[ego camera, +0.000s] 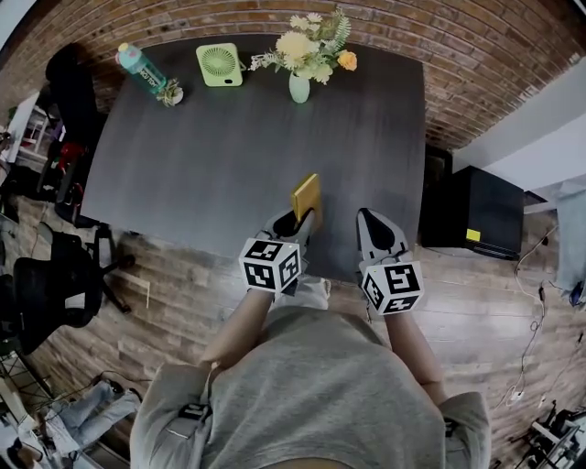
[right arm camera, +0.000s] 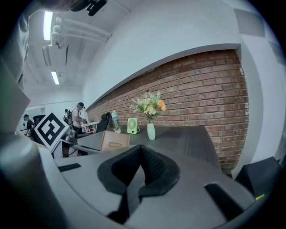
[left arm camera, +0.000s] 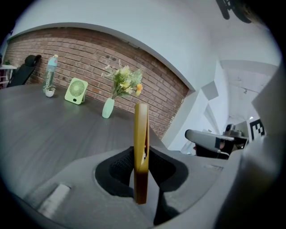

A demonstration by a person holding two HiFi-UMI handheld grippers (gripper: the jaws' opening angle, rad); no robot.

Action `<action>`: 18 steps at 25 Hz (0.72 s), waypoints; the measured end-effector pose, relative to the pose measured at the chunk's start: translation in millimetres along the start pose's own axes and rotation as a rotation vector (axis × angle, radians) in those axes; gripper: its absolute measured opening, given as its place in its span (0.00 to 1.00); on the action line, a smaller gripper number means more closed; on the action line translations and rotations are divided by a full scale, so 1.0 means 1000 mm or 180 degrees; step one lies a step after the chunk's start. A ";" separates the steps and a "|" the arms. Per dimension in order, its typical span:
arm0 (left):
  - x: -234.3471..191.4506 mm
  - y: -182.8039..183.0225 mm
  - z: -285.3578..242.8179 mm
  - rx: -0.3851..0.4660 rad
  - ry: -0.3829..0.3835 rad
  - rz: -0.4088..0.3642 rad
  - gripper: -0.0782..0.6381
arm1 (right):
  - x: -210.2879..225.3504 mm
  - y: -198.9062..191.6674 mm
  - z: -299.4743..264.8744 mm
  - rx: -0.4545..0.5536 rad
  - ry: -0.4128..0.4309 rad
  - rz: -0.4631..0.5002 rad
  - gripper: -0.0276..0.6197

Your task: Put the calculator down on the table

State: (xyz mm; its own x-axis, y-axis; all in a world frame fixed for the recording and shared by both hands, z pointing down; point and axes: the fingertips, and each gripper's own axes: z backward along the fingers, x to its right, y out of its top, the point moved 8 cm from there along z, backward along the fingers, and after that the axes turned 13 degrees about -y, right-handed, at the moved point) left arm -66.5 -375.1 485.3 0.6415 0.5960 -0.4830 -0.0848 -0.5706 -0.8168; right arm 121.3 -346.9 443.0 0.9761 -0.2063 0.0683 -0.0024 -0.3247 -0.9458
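calculator (ego camera: 307, 196): near end clamped in left gripper (ego camera: 295, 223), over table (ego camera: 211, 156) near edge | axis: long side runs straight out from the jaws toward the wall (ego camera: 275, 23), on edge, faces sideways | right gripper (ego camera: 371, 224): jaws together, empty, beside it

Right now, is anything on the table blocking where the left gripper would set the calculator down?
Nothing visible does. The left gripper grips the calculator edge-up over the table near its front edge, and the surface ahead is bare. The fan, vase and bottle stand along the far edge.
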 end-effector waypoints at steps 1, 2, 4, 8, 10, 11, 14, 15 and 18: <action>-0.003 0.000 -0.003 -0.0021 0.0001 0.0016 0.23 | 0.001 0.000 -0.003 -0.0011 -0.0003 -0.0003 0.05; -0.006 0.000 -0.005 -0.0043 0.0002 0.0030 0.23 | 0.001 -0.001 -0.006 -0.0024 -0.0005 -0.0006 0.05; -0.012 -0.001 -0.010 -0.0092 0.0001 0.0060 0.23 | 0.002 -0.002 -0.011 -0.0053 -0.0006 -0.0011 0.05; -0.022 -0.002 -0.020 -0.0191 -0.0013 0.0127 0.23 | 0.002 -0.004 -0.020 -0.0103 0.0002 -0.0006 0.05; -0.028 -0.003 -0.025 -0.0236 -0.0021 0.0160 0.23 | 0.001 -0.005 -0.025 -0.0126 0.0006 -0.0004 0.05; -0.031 -0.004 -0.027 -0.0257 -0.0020 0.0181 0.23 | 0.001 -0.006 -0.027 -0.0138 0.0008 -0.0004 0.05; -0.038 -0.007 -0.032 -0.0304 -0.0006 0.0256 0.23 | 0.000 -0.009 -0.032 -0.0172 0.0016 0.0000 0.05; -0.041 -0.009 -0.034 -0.0320 -0.0004 0.0281 0.23 | 0.000 -0.009 -0.033 -0.0182 0.0017 0.0000 0.05; -0.047 -0.012 -0.038 -0.0377 -0.0007 0.0340 0.23 | -0.001 -0.011 -0.037 -0.0206 0.0014 0.0000 0.05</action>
State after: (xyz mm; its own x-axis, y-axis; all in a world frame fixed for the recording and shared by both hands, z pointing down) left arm -66.4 -417.7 530.2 0.6319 0.5295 -0.5660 -0.0618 -0.6935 -0.7178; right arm 112.5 -377.1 464.6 0.9751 -0.2103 0.0697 -0.0167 -0.3836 -0.9233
